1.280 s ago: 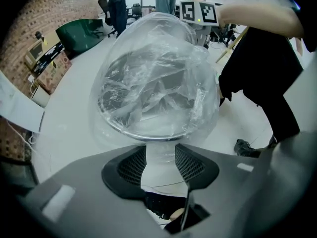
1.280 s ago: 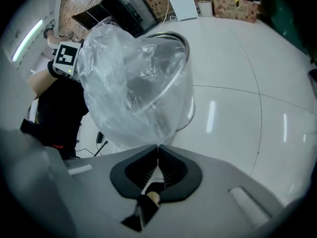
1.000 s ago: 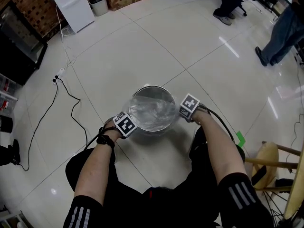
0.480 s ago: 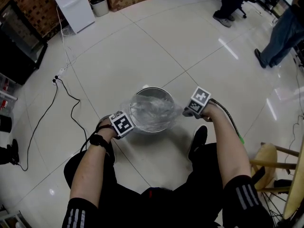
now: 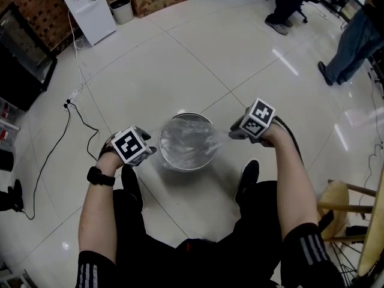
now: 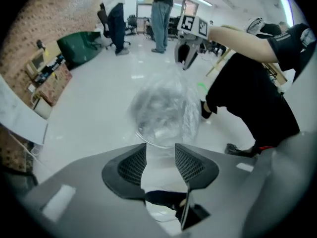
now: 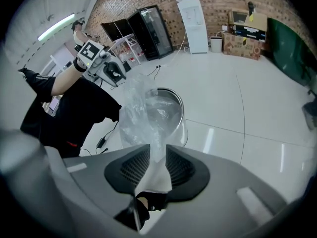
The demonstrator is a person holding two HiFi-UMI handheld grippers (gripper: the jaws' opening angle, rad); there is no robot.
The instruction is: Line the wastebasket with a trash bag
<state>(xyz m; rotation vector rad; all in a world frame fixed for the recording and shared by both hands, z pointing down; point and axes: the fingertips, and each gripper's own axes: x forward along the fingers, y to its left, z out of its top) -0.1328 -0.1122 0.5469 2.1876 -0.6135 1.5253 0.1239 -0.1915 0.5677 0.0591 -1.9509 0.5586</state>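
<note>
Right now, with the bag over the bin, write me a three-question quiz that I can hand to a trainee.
1. True or false: the trash bag is already folded over the rim of the wastebasket.
2. What lies between the jaws of the left gripper? A clear film; B black cable; C nothing.
3. What does the wastebasket stand on?
Key: 1 false, its mouth is held up above the rim; 2 A; 3 the tiled floor.
</note>
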